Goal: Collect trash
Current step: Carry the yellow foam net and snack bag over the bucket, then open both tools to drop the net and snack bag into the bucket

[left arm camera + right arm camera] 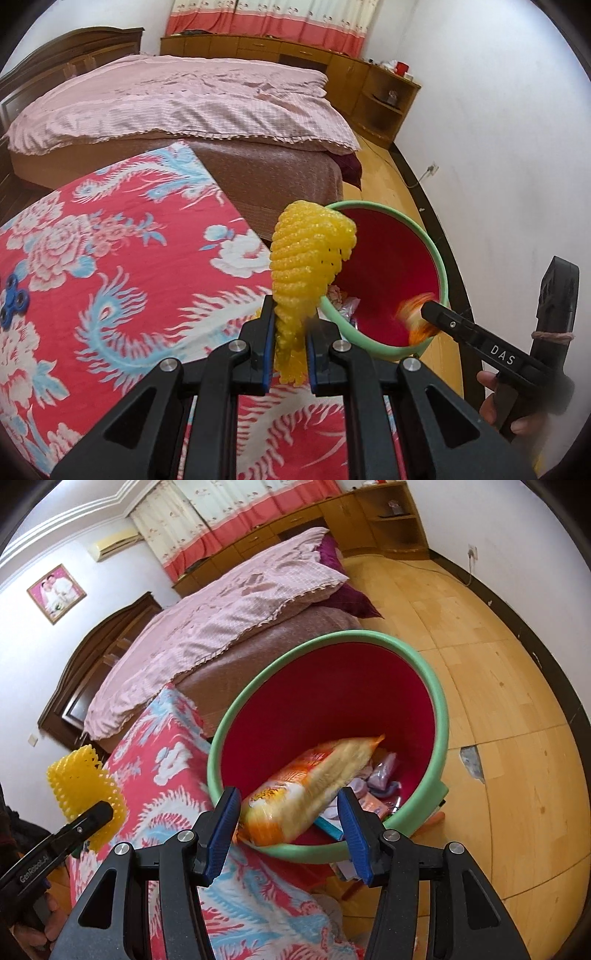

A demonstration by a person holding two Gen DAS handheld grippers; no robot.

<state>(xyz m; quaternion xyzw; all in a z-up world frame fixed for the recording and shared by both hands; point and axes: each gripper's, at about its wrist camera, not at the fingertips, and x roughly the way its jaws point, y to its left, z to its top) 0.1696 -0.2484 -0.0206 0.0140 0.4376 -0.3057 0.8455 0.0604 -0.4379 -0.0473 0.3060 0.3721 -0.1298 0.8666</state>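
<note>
My left gripper [290, 347] is shut on a yellow foam net [308, 258], held upright above the red floral cloth beside the bin; the net also shows in the right wrist view [83, 790]. The red bin with a green rim [441, 716] stands on the floor by the table edge, with several wrappers inside. My right gripper [288, 829] is open above the bin's near rim. An orange and white snack packet [306, 794] is blurred between its fingers, apart from both pads, over the bin mouth. The right gripper [424, 314] shows in the left wrist view over the bin [441, 266].
A red floral cloth [110, 277] covers the table, with a blue fidget spinner [13, 299] at its left edge. A bed with a pink cover [184, 103] lies behind. Wooden floor [498, 683] spreads right of the bin.
</note>
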